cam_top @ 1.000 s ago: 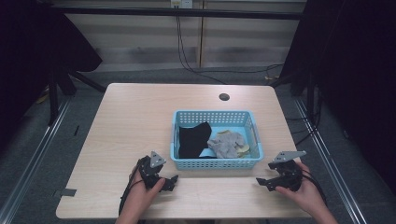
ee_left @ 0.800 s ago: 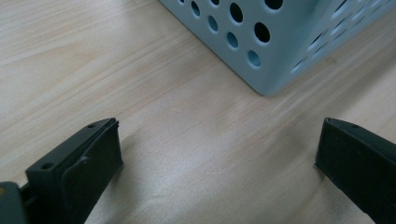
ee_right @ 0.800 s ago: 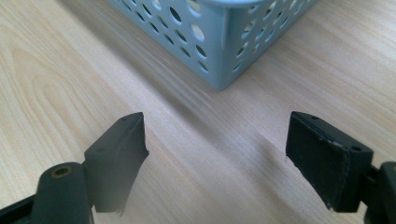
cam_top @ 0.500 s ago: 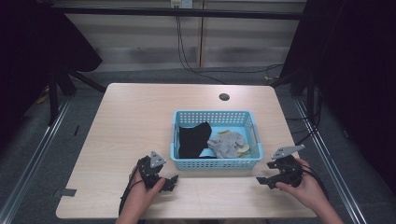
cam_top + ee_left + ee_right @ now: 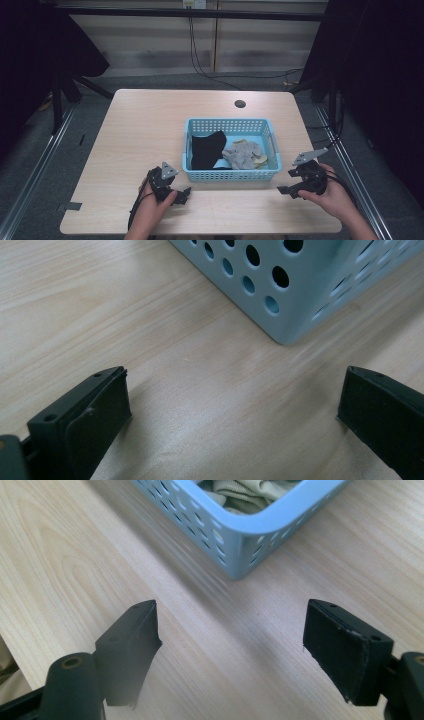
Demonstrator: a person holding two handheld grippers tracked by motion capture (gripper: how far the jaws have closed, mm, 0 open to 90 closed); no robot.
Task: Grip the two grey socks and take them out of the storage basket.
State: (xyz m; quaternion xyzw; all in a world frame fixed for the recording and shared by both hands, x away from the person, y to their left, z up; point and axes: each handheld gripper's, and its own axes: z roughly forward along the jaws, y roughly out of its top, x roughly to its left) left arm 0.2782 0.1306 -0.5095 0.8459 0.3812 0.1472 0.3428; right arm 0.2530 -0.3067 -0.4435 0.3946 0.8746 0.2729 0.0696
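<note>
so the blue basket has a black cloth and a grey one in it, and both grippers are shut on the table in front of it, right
Not quite: both the left gripper and right gripper are open, jaws wide apart over bare table, as each gripper view shows. The blue basket does hold the black cloth and grey cloth.

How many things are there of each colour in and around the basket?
Blue: 1, the basket
Black: 1, the black cloth in the basket
Grey: 1, the grey cloth beside it in the basket
Yellowish: 1, a bit of cloth under the grey one
Total: 4

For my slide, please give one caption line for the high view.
Two hand-held open grippers, left gripper and right gripper, flank a blue basket of cloths on a wooden table.
</note>
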